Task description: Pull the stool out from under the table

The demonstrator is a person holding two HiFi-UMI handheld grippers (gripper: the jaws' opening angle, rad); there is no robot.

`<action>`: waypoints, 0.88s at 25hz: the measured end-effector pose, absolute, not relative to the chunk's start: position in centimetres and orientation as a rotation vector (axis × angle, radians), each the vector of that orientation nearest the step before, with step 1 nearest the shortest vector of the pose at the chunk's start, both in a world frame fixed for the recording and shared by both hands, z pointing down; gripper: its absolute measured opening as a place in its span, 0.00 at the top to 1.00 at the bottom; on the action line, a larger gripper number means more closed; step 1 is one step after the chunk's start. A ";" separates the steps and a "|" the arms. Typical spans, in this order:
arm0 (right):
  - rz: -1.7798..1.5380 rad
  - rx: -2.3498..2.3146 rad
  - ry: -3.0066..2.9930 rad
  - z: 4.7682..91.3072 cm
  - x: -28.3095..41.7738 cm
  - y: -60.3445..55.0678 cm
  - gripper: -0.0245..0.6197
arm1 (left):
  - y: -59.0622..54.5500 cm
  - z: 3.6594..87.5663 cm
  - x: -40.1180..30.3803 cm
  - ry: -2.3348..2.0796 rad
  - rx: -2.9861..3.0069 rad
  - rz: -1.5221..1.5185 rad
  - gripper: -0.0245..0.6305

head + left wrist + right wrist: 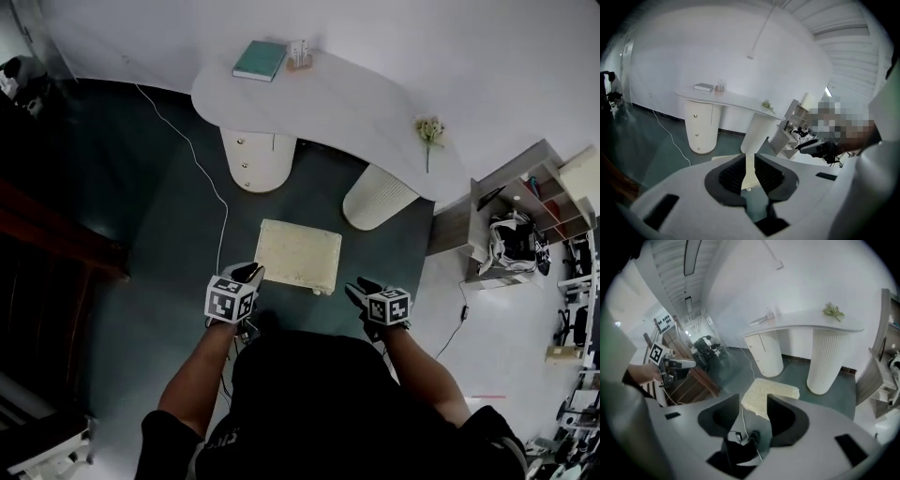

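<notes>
The stool [298, 255] stands on the floor just out from the table [356, 103], in front of the gap between the table's two white pedestals. All of its cream seat shows clear of the tabletop's edge, so the pull looks finished or very nearly so.

Both grippers sit on the stool's side away from the table, close to the person's body and touching nothing. The left gripper [749, 157] has its jaws drawn almost together, with only a narrow slit between the pads and nothing in it. The right gripper [753, 398] has its jaws plainly apart and is just as empty; the stool shows beyond them, well apart from the pads. That they hold off it, released, fits a stool already let go where it is wanted. A white cable [202, 169] runs over the floor from the table's left end past the left pedestal.

As for containers, a small clear holder [300, 54] stands on the table's far edge beside a teal book [260, 59]; what it holds is too small to tell. A flower sprig [429, 131] lies loose at the table's right end. Just off that end stands an open shelf unit [525, 178], with a black and white bag [511, 242] in a lower compartment
</notes>
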State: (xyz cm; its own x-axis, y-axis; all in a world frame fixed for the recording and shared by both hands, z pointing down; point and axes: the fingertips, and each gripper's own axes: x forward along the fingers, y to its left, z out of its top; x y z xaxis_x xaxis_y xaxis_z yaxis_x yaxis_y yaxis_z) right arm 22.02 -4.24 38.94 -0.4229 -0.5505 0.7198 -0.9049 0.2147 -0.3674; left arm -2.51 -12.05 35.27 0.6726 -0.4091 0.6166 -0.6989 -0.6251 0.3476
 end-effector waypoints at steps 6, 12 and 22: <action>0.992 1.386 -2.301 31.9 24.4 -2.3 0.68 | -8.0 31.4 0.1 -0.981 2.289 0.687 0.92; 0.921 1.393 -2.479 27.6 28.2 3.4 0.70 | -3.5 25.8 6.4 -1.111 2.310 0.506 0.96; 0.673 1.319 -2.721 19.0 30.2 7.8 0.78 | 4.0 18.1 9.4 -1.204 2.436 0.463 0.96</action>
State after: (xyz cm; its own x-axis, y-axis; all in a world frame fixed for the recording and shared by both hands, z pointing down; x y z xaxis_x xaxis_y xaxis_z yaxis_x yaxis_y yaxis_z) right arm 30.20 7.81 19.00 -0.6366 -0.7382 0.2231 -0.7570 0.5432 -0.3631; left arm 9.36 3.96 18.12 0.5777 -0.6808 0.4503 -0.8071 -0.5588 0.1906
